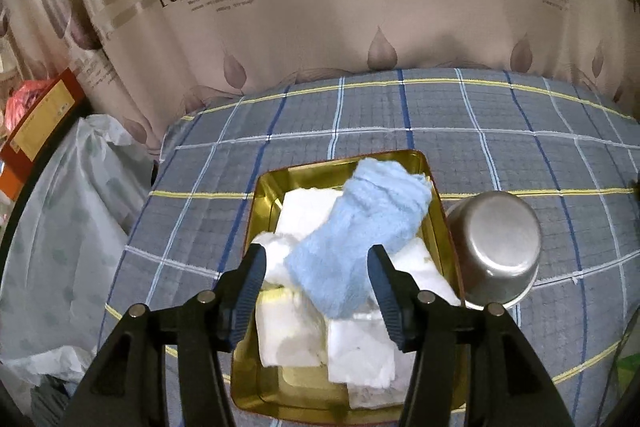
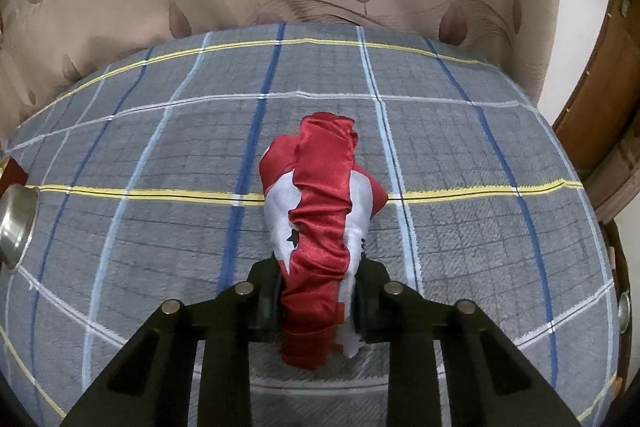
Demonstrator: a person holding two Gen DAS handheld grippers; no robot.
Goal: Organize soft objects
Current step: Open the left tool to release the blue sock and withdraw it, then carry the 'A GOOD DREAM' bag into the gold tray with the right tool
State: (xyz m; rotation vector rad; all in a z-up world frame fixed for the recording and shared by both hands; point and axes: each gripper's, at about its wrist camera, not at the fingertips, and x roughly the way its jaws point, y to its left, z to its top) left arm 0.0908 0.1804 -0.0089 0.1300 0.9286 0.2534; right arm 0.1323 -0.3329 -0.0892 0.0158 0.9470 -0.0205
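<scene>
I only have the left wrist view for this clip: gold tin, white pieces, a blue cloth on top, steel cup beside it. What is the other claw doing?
Observer: The right claw is shut on a red and white cloth, bunched lengthwise between its pads.
Operator: Is that cloth over the tin?
Observer: No. It is over bare plaid blanket; no tin shows in the right wrist view.
Operator: Any landmark I would know?
Observer: The steel cup sits at that view's far left edge, so the red cloth is off to the cup's right.
Operator: And mine is empty?
Observer: Yes, the left claw is open above the blue cloth lying in the tin.
</scene>
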